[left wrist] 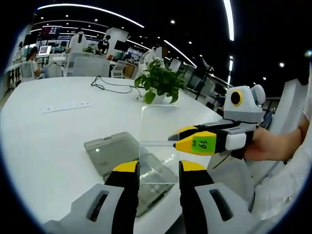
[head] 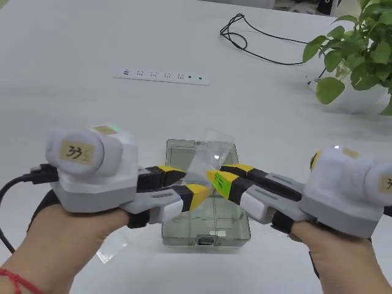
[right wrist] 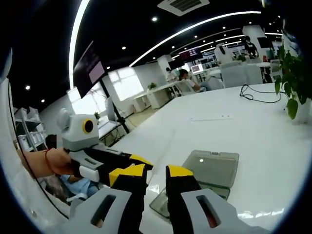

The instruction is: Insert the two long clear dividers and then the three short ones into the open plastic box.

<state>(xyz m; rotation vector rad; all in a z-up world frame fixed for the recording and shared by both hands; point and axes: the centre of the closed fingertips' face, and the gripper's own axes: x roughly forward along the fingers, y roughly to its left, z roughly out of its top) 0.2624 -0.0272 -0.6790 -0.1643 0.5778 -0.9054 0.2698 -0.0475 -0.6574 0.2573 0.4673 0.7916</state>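
One clear divider (left wrist: 158, 126) aloft over open plastic box (head: 233, 236), clamped across left claw (left wrist: 159, 168). Right claw (left wrist: 175, 141) narrow at its edge, grip unclear. Seated count unclear; insertion pending.

Open-plan office, rows of desks (right wrist: 163, 91) with monitors (left wrist: 46, 49), strip ceiling lights (right wrist: 195, 29), potted plant (left wrist: 158, 83)

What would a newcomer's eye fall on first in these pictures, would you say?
The clear divider, upright between the left gripper's jaws, with the right gripper at its edge. Just below sits the open plastic box on the white table, and a green potted plant at its far right.
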